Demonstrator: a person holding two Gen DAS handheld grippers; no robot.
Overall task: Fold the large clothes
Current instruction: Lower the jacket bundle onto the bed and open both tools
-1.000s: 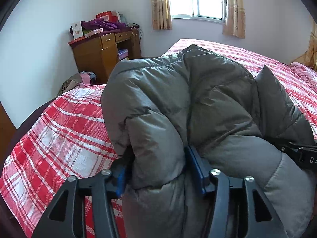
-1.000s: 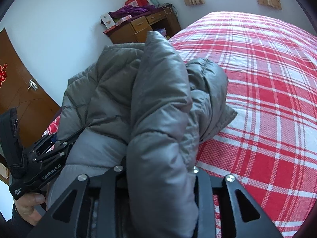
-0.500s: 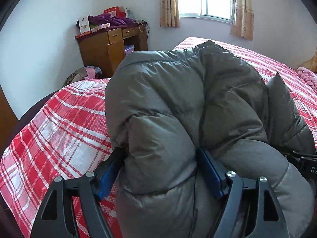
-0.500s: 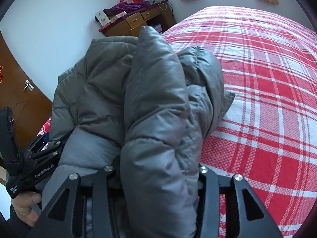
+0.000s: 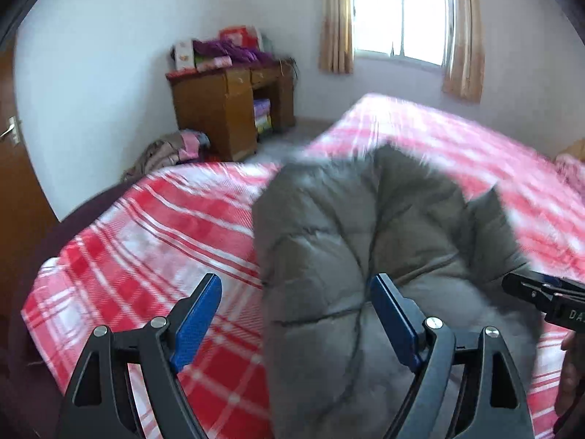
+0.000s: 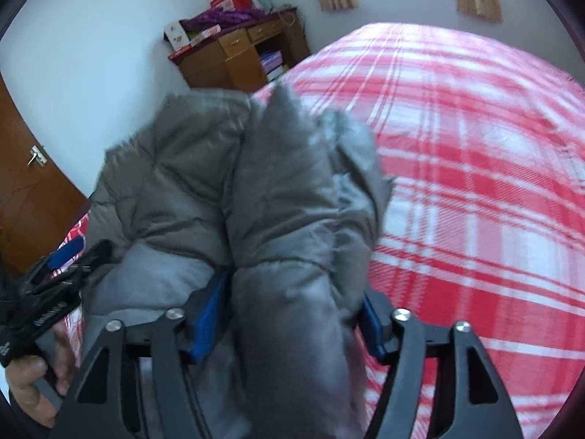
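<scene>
left wrist: claw (image 5: 296, 314) (perhaps) off jacket (image 5: 365, 256)

We note pale walls (image 5: 109, 73), a bright curtained window (image 5: 398, 18), a cluttered wooden desk (image 5: 226, 109), a brown door (image 6: 33, 197).

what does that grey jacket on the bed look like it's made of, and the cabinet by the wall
Grey jacket: likely a down or synthetic-filled puffer with a smooth, faintly shiny nylon-type shell; stitched quilting lines separate puffy sections. Cabinet: apparently wood or wood veneer, orange-brown with a slight varnish sheen; solid or laminate is unclear.
</scene>
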